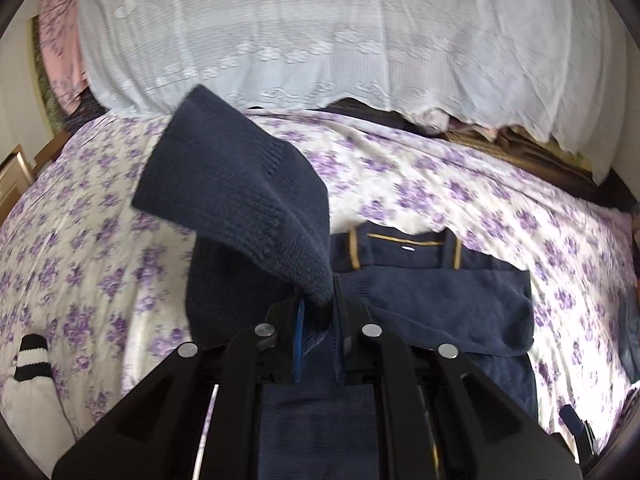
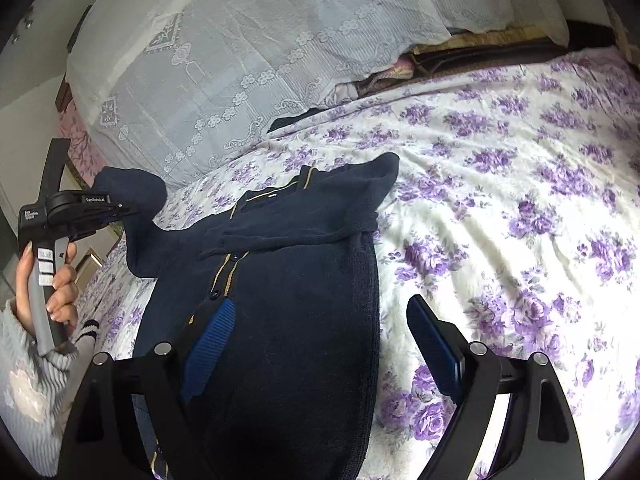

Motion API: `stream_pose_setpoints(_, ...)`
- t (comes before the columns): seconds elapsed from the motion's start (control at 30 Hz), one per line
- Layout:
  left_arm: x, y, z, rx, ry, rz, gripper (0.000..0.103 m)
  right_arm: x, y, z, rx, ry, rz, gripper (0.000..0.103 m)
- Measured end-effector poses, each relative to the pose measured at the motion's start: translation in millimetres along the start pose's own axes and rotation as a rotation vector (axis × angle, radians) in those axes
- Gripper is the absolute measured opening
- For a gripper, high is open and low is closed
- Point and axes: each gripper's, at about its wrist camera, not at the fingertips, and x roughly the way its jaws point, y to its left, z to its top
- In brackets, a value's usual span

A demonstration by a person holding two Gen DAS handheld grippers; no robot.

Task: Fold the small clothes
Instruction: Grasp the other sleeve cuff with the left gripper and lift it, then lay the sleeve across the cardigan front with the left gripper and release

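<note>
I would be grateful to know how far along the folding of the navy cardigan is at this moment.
Done: one sleeve already lies folded across the navy cardigan. In hand: the left gripper is shut on the other sleeve, lifted off the floral bedspread. Left: laying it across and folding the body; the right gripper is open.

Navy knit cardigan (image 2: 288, 320) with tan placket trim lies face-up on the floral bedspread (image 2: 500, 208); one sleeve folded across chest, the other lifted.
</note>
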Motion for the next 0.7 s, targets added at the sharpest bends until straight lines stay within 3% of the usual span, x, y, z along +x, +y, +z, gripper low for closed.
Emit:
stream_pose_setpoints(0.47,21,-86,-3,0.092,0.007,-0.071,0.01,-6,-10,6,0.046,-0.019,-0.003,0.088)
stream_pose_setpoints(0.7,47,-137,-23,0.169,0.043,-0.071,0.01,-10,-20,10,0.083,-0.034,-0.004,0.088)
